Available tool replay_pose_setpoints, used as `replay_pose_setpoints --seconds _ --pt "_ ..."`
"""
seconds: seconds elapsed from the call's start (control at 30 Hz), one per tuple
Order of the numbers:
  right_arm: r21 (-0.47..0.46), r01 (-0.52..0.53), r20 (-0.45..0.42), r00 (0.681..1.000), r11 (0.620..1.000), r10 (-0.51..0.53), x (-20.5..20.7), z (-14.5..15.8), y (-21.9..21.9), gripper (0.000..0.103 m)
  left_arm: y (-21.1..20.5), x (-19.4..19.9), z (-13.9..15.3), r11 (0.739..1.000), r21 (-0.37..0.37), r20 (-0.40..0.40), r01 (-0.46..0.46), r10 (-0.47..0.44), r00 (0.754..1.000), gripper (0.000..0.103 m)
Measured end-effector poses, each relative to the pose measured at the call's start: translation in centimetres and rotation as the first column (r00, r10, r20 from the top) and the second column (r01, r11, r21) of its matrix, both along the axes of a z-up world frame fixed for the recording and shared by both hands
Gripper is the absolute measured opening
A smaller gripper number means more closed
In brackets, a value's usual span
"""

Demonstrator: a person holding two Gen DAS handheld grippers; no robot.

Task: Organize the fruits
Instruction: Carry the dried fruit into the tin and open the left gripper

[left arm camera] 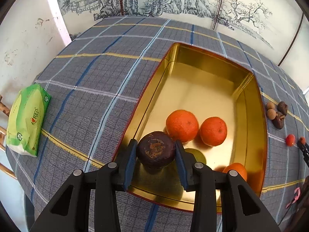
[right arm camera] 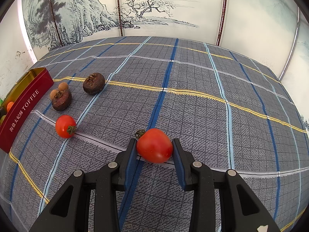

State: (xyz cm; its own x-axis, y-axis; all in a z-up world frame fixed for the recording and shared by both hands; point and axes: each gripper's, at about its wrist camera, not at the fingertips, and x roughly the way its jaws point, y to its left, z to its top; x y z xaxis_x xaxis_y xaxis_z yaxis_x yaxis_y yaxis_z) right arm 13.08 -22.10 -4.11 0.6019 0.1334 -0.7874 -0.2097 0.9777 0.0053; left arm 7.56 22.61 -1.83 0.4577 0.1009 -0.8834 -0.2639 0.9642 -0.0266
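Blue-padded fingers (left arm camera: 129, 160) of the left claw (left arm camera: 156, 157) are closed about halfway onto a dark purple-brown water chestnut (left arm camera: 156, 149), both pads touching its sides, and hold it just above the near left corner of the gold-lined toffee tin (left arm camera: 202, 65). Three oranges already lie in the tin: two side by side (left arm camera: 182, 125) (left arm camera: 213, 131) and one against the near wall (left arm camera: 236, 171), with a pale green fruit (left arm camera: 197, 155) half hidden behind the claw's right finger.

To finish this step well, I would lower the chestnut into the bare floor at that corner before letting go (a drop from height would send it rolling into the oranges), then part the pads only slightly and lift straight up.

On the other side, the right claw (right arm camera: 154, 150) brackets a red tomato (right arm camera: 154, 145) lying on the checked desk (right arm camera: 212, 100); the left pad looks in contact, the right pad touching or a hair off, so I cannot tell whether it is truly gripped. Squeeze gently, since the skin looks soft, and keep clear of the stem (right arm camera: 139, 133).

Awaiting collection beside the tin's red wall: a second tomato (right arm camera: 64, 126), two more chestnuts (right arm camera: 94, 85) (right arm camera: 61, 100) and two small tan longans (right arm camera: 63, 86).
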Motion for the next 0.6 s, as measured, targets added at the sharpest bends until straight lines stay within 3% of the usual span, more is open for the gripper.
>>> replay_pose_setpoints --seconds 0.6 --pt "-0.002 0.0 0.001 1.0 1.0 0.0 0.0 -0.02 0.02 0.035 -0.22 0.28 -0.45 1.0 -0.003 -0.008 0.009 -0.009 1.0 0.04"
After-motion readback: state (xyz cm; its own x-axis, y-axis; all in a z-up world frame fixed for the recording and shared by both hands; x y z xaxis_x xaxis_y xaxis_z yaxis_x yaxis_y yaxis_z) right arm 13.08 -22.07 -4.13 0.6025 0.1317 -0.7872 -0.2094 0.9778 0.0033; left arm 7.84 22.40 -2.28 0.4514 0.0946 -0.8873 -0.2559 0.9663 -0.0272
